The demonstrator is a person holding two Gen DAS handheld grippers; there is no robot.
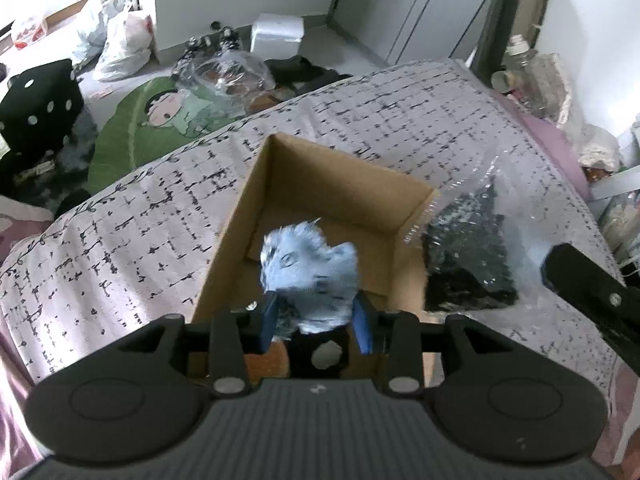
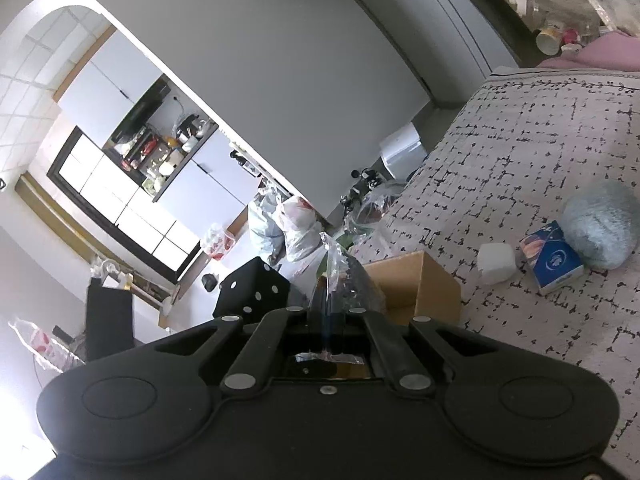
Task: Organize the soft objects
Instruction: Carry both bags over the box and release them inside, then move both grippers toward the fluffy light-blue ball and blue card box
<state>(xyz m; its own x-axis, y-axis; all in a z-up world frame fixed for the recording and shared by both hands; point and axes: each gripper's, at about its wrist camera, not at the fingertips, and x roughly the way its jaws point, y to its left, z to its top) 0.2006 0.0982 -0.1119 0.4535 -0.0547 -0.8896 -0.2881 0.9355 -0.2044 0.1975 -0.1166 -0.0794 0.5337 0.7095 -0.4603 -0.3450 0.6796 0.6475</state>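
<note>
My left gripper (image 1: 316, 318) points down into an open cardboard box (image 1: 340, 168) on the bed, its blue pads (image 1: 267, 320) against the sides of a fluffy light-blue soft toy (image 1: 310, 264), which looks blurred. The box floor under the toy is bare. To the right of the box hangs a clear plastic bag (image 1: 468, 256) of black material, with a black finger (image 1: 580, 284) of the right gripper at its edge. In the right wrist view my right gripper (image 2: 326, 304) is shut on the bag's clear plastic (image 2: 340, 268), next to the box (image 2: 420, 280).
On the patterned bedcover (image 2: 520, 140) lie a white cube (image 2: 496, 262), a blue carton (image 2: 552, 258) and a grey-blue fluffy ball (image 2: 600, 228). On the floor beyond the bed are a green rug (image 1: 132, 128), a black dotted cube (image 1: 40, 100) and plastic bags (image 1: 124, 44).
</note>
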